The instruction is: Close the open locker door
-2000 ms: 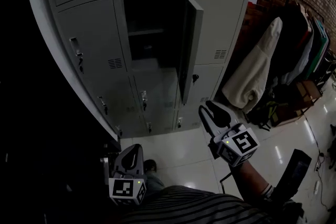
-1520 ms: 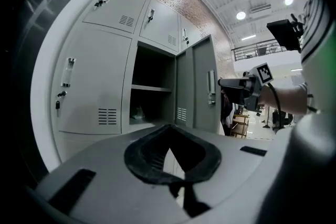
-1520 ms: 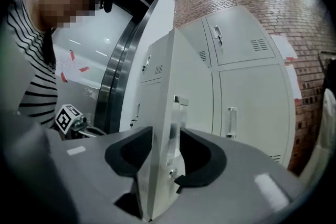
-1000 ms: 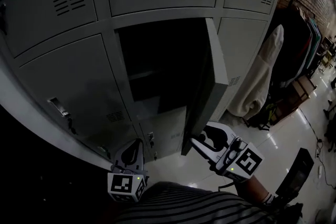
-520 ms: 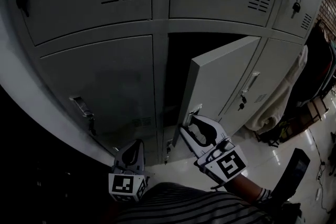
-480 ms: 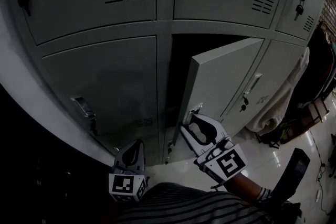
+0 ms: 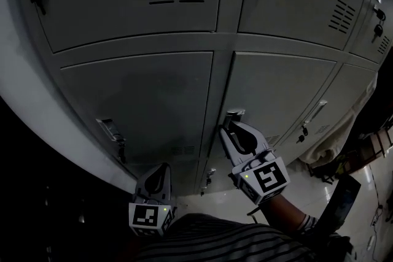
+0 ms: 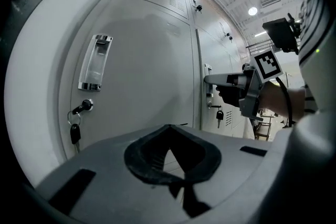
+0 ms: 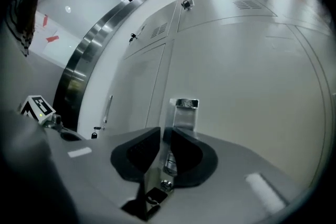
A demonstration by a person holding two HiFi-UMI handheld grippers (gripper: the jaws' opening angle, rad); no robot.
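One door (image 7: 276, 95), long axis upright at centre frame, faces us flush, no longer ajar; our right gripper (image 7: 227, 127) and left gripper (image 7: 163, 167) are pressed together.

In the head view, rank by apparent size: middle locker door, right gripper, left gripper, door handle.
1. middle locker door
2. right gripper
3. left gripper; both grippers sit nearer the camera, so they look inflated
4. door handle

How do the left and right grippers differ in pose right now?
The right gripper is raised, tips at the handle of the locker door, which looks shut; the left gripper hangs low by the person's torso, touching nothing. The right one is close against the lockers; the left is farther back. Both have jaws nearly together, gripping nothing.
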